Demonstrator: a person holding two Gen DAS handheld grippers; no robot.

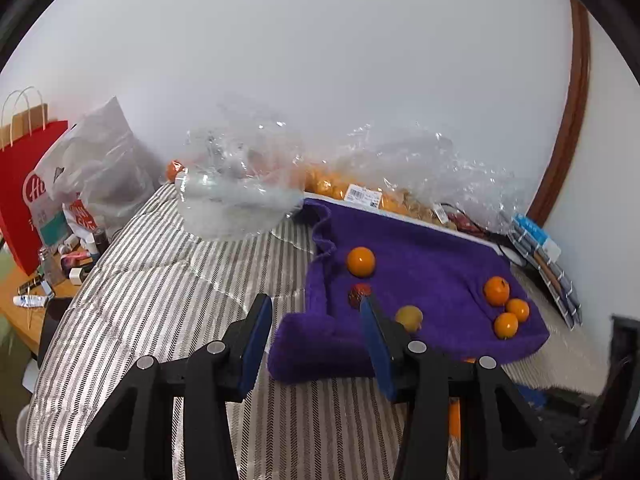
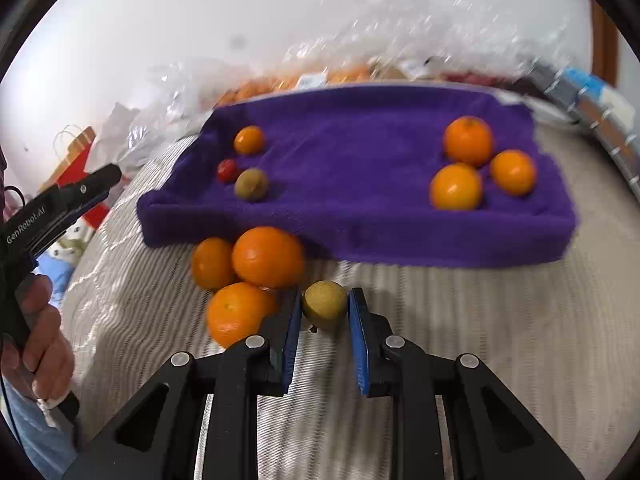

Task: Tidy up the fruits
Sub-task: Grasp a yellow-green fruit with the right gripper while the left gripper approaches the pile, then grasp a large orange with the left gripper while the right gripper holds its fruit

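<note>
From the right wrist cam I see my right gripper (image 2: 324, 308) clamped on a small yellow-green round fruit (image 2: 324, 309), which sits on the striped grey-white bed cover (image 2: 460, 320) just in front of the purple towel-covered tray (image 2: 360, 232). Both blue pads touch the fruit's sides. This cam is blurred, esp. toward the back, so the clear plastic bags (image 2: 400, 20) behind the tray are hard to read; I can only make out orange things inside.

Three loose oranges (image 2: 267, 257) lie against the tray's front wall, just left of the held fruit; the nearest one is partly hidden behind my left finger.

On the tray, left part: one small orange (image 1: 361, 261), one small red fruit (image 1: 359, 294) and one dull yellow-green fruit (image 1: 409, 317). The red one is partly covered by the tip of the left gripper's finger in the left cam, so I cannot tell what sort it is. Right part of the tray: a group of three oranges (image 1: 506, 307) touching each other.

My left gripper (image 1: 316, 304) hangs over the tray's left front corner, pointing down at a slant, jaws partly apart with nothing between them. In the right cam it shows at the left edge, held by a hand (image 2: 38, 332), fingers wrapped on the black handle, cut off by the frame.

An orange shape below the left gripper's right finger is mostly hidden.
</note>
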